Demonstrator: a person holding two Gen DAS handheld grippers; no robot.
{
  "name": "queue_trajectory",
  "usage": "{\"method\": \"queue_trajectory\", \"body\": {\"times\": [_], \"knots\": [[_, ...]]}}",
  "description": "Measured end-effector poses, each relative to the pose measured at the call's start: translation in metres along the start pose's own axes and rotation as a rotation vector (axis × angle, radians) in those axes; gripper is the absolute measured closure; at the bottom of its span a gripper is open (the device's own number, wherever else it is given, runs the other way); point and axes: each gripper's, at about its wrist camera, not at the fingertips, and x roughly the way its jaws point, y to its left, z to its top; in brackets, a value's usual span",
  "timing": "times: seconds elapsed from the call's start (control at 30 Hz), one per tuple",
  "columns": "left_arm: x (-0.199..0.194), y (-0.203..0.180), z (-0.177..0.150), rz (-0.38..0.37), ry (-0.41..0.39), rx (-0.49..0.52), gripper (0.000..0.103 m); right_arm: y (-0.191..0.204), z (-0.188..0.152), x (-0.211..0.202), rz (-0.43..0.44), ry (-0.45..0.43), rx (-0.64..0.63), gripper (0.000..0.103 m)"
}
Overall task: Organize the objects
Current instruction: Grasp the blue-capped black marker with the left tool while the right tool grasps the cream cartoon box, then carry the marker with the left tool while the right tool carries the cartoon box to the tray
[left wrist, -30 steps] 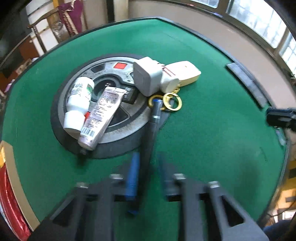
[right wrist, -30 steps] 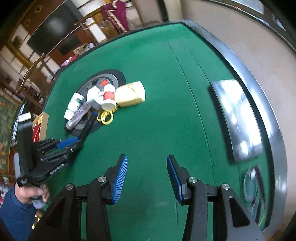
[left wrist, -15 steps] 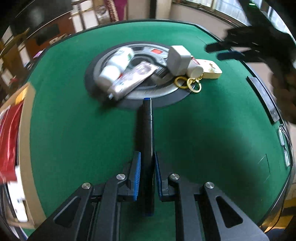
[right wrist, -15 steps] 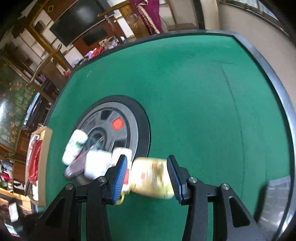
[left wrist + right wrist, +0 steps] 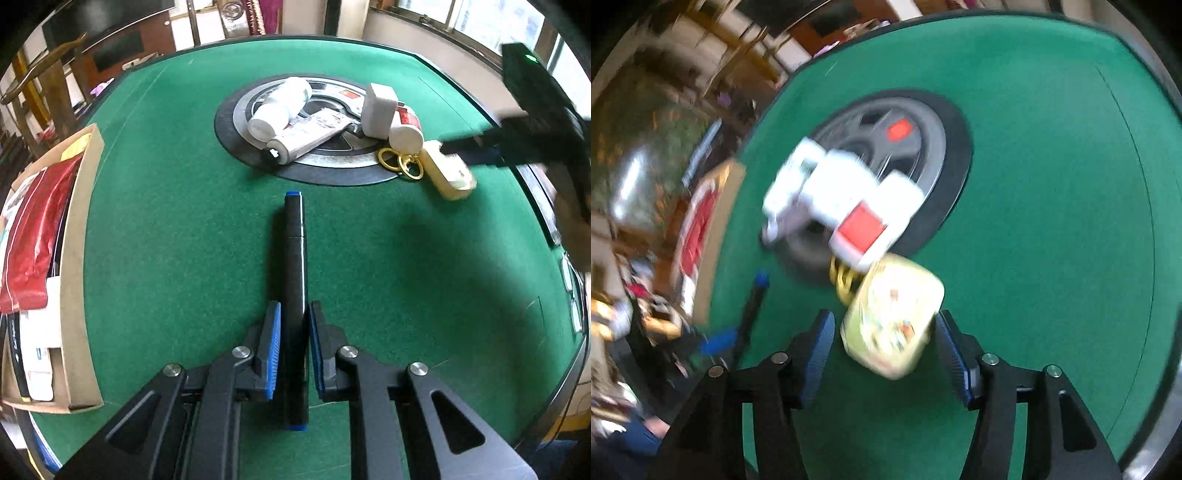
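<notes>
With the pen [image 5: 293, 280] clamped in the left gripper [image 5: 294, 347] above the green table [image 5: 166, 221], the yellow box [image 5: 892, 317], lying unpinched between the right gripper's [image 5: 884, 347] opening jaws beside the keyring [image 5: 842, 280], should be squarely centred before squeezing.

1. You have a green felt table [image 5: 177, 206] under everything; its dark rim curves along the far edge.
2. At its centre you see a round grey and black hub [image 5: 332, 162] set into the felt, with a small red panel on it.
3. At your left stands an open cardboard box [image 5: 74, 258], touching the table's edge, and a red packet [image 5: 33, 236] lies inside it.
4. Beyond the far rim you can make out a wooden chair [image 5: 44, 85] and a dark screen on the wall [image 5: 107, 14].
5. At the upper right, windows [image 5: 472, 18] let in daylight.
6. In your right wrist view everything is motion-blurred; the box shows there only as a tan and red smear [image 5: 709, 206].
</notes>
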Motion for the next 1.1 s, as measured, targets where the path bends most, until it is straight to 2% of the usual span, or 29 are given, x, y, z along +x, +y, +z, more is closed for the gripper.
{"method": "queue_trajectory", "body": {"times": [0.13, 0.23, 0.3, 0.37, 0.4, 0.43, 0.5, 0.67, 0.73, 0.77, 0.9, 1.1], "knots": [[-0.001, -0.002, 0.002, -0.002, -0.006, 0.024, 0.089, 0.031, -0.01, 0.0, -0.194, -0.058, -0.069, 0.042], [0.002, -0.003, 0.009, 0.003, -0.008, 0.027, 0.089, 0.042, -0.002, 0.006, -0.281, -0.087, -0.028, 0.038], [0.004, -0.006, 0.013, 0.019, -0.011, 0.041, 0.089, 0.046, 0.005, 0.011, -0.292, -0.106, 0.033, 0.036], [0.006, -0.007, 0.015, 0.029, -0.014, 0.05, 0.089, 0.046, 0.011, 0.019, -0.34, -0.091, 0.074, 0.035], [0.006, -0.009, 0.017, 0.036, -0.017, 0.058, 0.089, 0.043, 0.012, 0.022, -0.362, -0.082, 0.094, 0.04], [0.006, -0.009, 0.017, 0.039, -0.016, 0.06, 0.089, 0.04, 0.011, 0.027, -0.392, -0.059, 0.113, 0.052], [0.006, -0.01, 0.017, 0.038, -0.015, 0.06, 0.089, 0.041, 0.005, 0.025, -0.444, -0.061, 0.107, 0.052], [0.005, -0.003, 0.016, 0.0, -0.032, 0.069, 0.089, 0.037, -0.032, 0.0, -0.377, -0.091, 0.203, 0.052], [0.003, 0.003, 0.015, -0.06, -0.025, 0.052, 0.089, 0.045, -0.056, -0.012, -0.304, -0.121, 0.247, 0.052], [0.0, 0.005, 0.012, -0.097, -0.028, 0.049, 0.089, 0.05, -0.065, -0.016, -0.29, -0.132, 0.259, 0.052], [-0.008, 0.012, 0.001, -0.165, -0.015, 0.046, 0.089, 0.071, -0.1, -0.024, -0.254, -0.151, 0.319, 0.052], [-0.027, 0.014, -0.008, -0.25, -0.014, 0.09, 0.089, 0.092, -0.121, -0.025, -0.214, -0.177, 0.399, 0.052]]}}
